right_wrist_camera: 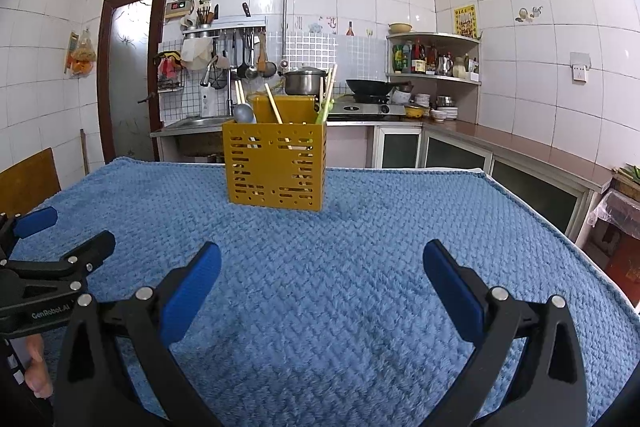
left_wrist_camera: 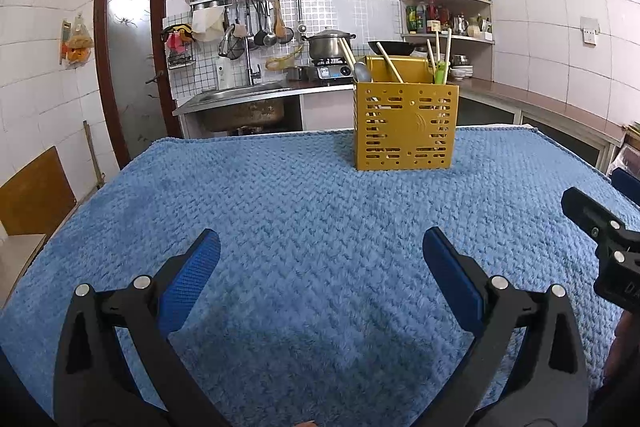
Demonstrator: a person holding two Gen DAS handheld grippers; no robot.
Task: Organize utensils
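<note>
Both claws were spread wide with nothing in them, left gripper [left_wrist_camera: 321, 267] and right gripper [right_wrist_camera: 322, 275] hovering low over the blue blanket [left_wrist_camera: 300, 207]. The yellow holder [right_wrist_camera: 276, 167] stood further back, spoon [right_wrist_camera: 244, 113] and chopsticks [right_wrist_camera: 274, 109] already inside, so probably done.

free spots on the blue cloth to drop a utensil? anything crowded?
The blue cloth is bare between both open grippers and the yellow utensil holder, and on both sides of the holder out to the cloth's edges. The left gripper and right gripper hover over the near edge. Only the holder is crowded: a spoon and chopsticks fill it.
</note>
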